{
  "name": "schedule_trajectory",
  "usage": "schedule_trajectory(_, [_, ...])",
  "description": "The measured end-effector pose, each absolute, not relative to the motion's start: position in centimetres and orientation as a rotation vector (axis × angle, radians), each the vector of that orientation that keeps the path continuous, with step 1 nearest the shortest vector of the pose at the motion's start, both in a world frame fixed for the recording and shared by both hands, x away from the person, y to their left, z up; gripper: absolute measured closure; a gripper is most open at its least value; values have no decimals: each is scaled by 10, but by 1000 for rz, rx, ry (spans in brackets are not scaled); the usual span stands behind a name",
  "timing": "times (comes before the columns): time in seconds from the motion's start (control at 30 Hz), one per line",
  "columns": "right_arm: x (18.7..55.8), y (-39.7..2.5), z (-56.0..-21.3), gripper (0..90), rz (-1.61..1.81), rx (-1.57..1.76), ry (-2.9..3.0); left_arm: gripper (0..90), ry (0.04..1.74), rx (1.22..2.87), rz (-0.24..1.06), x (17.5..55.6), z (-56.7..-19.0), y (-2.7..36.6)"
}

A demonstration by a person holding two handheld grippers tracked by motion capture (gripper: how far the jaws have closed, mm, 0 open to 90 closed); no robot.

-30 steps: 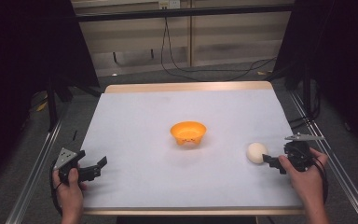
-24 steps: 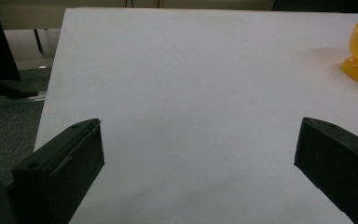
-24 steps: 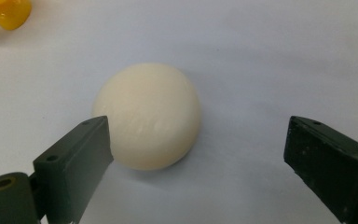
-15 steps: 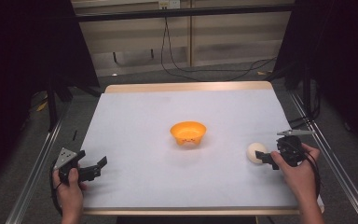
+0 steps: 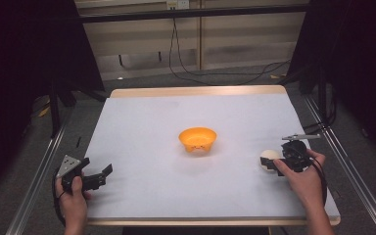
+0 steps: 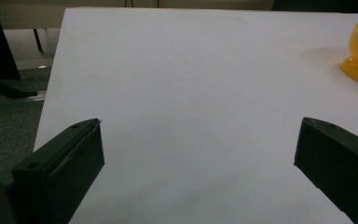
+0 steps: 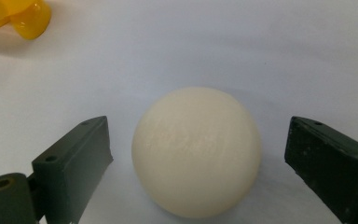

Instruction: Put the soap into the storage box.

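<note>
**A round ball between open jaws: the risk is a roll**

High view: the ball [image 5: 268,158] lies on the white table [image 5: 142,127] near its right edge, just in front of the right gripper [image 5: 277,165]. The orange bowl [image 5: 197,139] stands well apart at the centre. The left gripper [image 5: 101,176] rests near the left front corner, its jaws spread, holding nothing.

Left gripper view: wide jaws frame bare table, with the bowl far off to one side, so it can offer no help from there.

Right gripper view: the jaws stand wide on either side of the ball, neither touching it. If one jaw meets it first, the ball (smooth and round) may well roll off towards the edge; a grip below its middle could squeeze it upward and out.
</note>
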State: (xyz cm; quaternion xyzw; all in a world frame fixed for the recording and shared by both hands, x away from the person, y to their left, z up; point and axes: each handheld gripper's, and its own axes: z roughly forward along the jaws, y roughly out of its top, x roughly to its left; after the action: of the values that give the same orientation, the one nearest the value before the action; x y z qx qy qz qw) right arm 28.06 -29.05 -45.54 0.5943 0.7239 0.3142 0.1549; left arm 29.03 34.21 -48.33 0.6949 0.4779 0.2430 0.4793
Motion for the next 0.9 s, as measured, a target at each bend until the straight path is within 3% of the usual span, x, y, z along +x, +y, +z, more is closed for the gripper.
schedule_trajectory(0.43, [287, -281, -465, 204, 827, 1755, 2030, 12, 1167, 1695, 591, 290, -483, 342])
schedule_trajectory(0.9, [288, -278, -472, 235, 804, 1783, 2021, 12, 1170, 1696, 595, 290, -483, 342])
